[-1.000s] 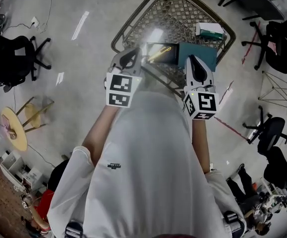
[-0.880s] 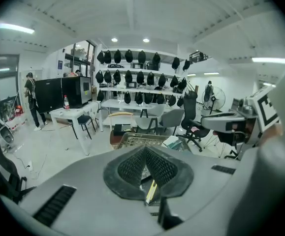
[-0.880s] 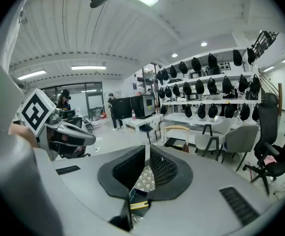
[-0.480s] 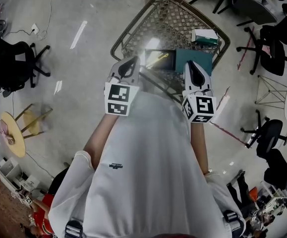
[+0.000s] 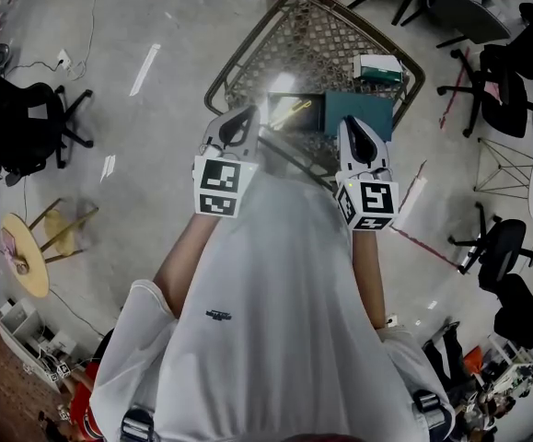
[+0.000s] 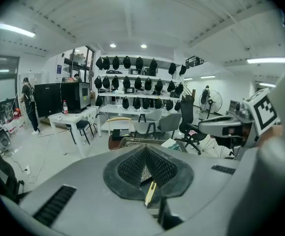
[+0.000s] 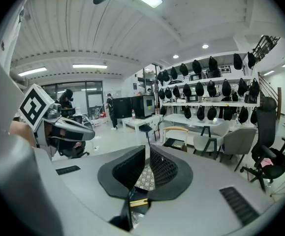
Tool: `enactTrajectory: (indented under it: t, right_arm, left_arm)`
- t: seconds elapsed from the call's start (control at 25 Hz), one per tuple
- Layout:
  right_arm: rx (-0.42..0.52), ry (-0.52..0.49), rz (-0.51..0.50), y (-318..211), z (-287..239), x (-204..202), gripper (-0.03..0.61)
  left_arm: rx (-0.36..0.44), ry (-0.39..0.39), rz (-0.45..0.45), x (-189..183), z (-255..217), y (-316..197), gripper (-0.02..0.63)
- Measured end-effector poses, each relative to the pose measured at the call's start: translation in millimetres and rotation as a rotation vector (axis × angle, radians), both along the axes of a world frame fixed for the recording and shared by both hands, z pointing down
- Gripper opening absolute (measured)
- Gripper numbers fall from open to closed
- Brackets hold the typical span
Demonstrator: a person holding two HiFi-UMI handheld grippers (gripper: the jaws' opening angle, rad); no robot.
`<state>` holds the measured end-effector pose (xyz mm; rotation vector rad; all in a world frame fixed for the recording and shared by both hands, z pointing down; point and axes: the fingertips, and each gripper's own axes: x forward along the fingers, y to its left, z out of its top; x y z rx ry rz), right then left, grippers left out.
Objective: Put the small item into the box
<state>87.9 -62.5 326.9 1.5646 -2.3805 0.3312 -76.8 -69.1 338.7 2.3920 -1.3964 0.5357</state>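
A wire-mesh table (image 5: pixel 232 58) carries an open black box (image 5: pixel 281 102) with a slim yellow item (image 5: pixel 294 113) lying in it. A teal box (image 5: pixel 363 113) sits beside it on the right. My left gripper (image 5: pixel 249 111) hovers at the table's near edge, just left of the black box, its jaws shut and empty (image 6: pixel 144 149). My right gripper (image 5: pixel 349 121) hovers over the near edge of the teal box, its jaws together with nothing between them (image 7: pixel 146 149). The yellow item (image 6: pixel 150 193) shows below the left jaws and again under the right ones (image 7: pixel 138 202).
A green-and-white carton (image 5: pixel 377 65) lies at the table's far right corner. Black office chairs (image 5: pixel 17 113) stand left and right (image 5: pixel 515 72) on the concrete floor. A round yellow stool (image 5: pixel 27 247) is at the left. Shelves of dark bags (image 6: pixel 132 77) line the far wall.
Both grippers stay at the table's near edge, jaws unchanged. The right gripper has edged slightly left and toward the table; the head view has drifted a little.
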Motion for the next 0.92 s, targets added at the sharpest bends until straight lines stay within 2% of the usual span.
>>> enactTrajectory:
  t: [0.92]
  right_arm:
    - [-0.015, -0.002, -0.005, 1.7, 3.3, 3.7, 0.005]
  left_arm:
    - [-0.006, 0.006, -0.01, 1.8, 1.1, 2.7, 0.003]
